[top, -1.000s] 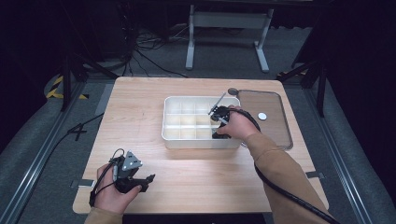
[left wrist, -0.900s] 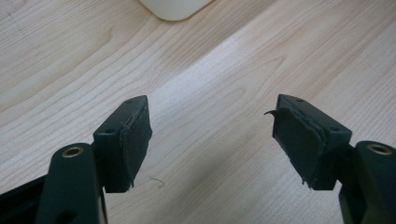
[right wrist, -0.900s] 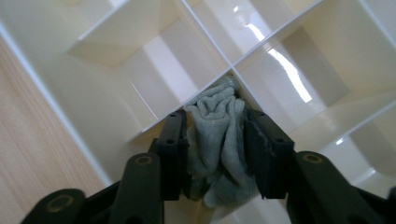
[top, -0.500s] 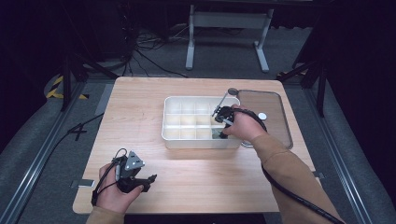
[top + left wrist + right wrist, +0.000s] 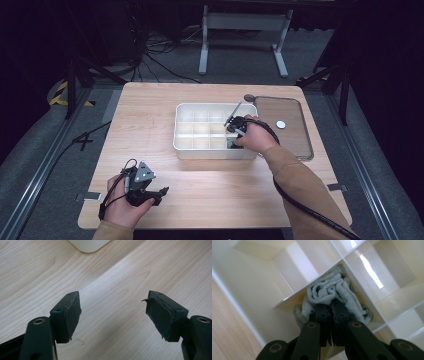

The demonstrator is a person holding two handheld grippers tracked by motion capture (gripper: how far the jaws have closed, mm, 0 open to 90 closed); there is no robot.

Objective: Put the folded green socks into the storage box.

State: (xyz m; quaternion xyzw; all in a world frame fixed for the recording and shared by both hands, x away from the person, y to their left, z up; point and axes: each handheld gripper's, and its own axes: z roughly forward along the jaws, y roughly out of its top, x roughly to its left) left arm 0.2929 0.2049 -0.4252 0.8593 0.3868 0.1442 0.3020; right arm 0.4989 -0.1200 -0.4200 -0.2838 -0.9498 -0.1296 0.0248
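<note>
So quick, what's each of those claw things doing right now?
Left gripper: open, holding nothing, over the table.
Right gripper: just closed on the grey cloth inside the white divided box.

light: bright tabletop, dark surroundings | glare: tray (image 5: 372,272) dividers | focus: soft, slightly blurred

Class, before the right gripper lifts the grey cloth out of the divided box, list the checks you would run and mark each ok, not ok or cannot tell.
1. Right gripper shut on grey cloth: ok.
2. Cloth bunched within one compartment of the white divided box: ok.
3. Whole cloth caught, not just a fold: cannot tell.
4. Left gripper open over the bare table, away from the box: ok.
5. Clear lid lying beside the box, not over it: ok.
</note>
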